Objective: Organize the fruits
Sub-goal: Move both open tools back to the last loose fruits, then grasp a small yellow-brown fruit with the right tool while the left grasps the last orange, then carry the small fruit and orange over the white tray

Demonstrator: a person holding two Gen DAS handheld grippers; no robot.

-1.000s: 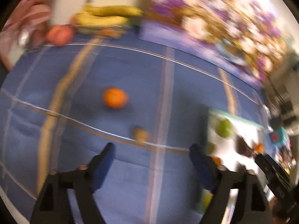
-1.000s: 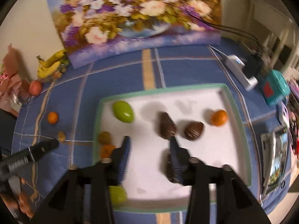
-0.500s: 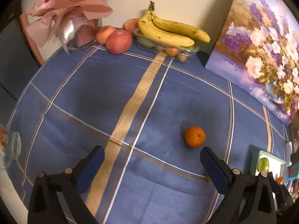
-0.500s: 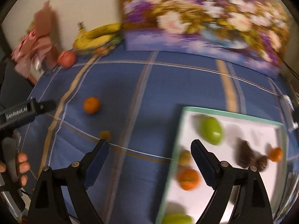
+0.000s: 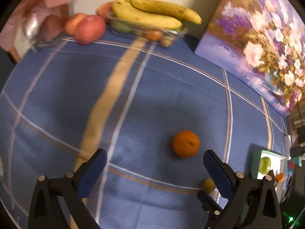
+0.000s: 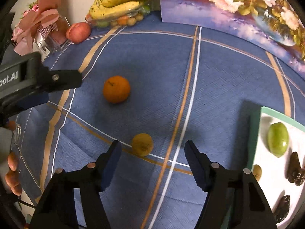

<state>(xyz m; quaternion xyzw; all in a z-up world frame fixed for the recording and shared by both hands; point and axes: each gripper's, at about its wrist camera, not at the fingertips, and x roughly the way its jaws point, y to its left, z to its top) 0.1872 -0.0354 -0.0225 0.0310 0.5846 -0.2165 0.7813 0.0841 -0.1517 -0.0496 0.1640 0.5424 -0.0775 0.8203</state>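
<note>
An orange (image 5: 185, 143) lies on the blue checked cloth just ahead of my left gripper (image 5: 154, 158), which is wide open and empty. The orange sits nearer its right finger. A small yellow-brown fruit (image 6: 142, 144) lies at the tips of my right gripper (image 6: 152, 150), closer to the left finger. That gripper's jaws are closing, and the pads stand apart from the fruit. The same small fruit (image 5: 208, 185) is partly hidden behind the left gripper's right finger. The orange (image 6: 116, 89) lies farther off, beside the left gripper (image 6: 47, 84).
A white tray with a green rim (image 6: 257, 133) at the right holds a green fruit (image 6: 278, 142), dark fruits (image 6: 294, 169) and a small yellowish one. Bananas (image 5: 152, 13), apples (image 5: 89, 28) and a wrapped pink bouquet (image 6: 38, 24) stand at the back. A flower painting (image 5: 257, 38) leans on the wall.
My right gripper left the tray and moved left over the cloth to the small fruit; its jaws widened, then narrowed. My left gripper moved closer to the orange.
</note>
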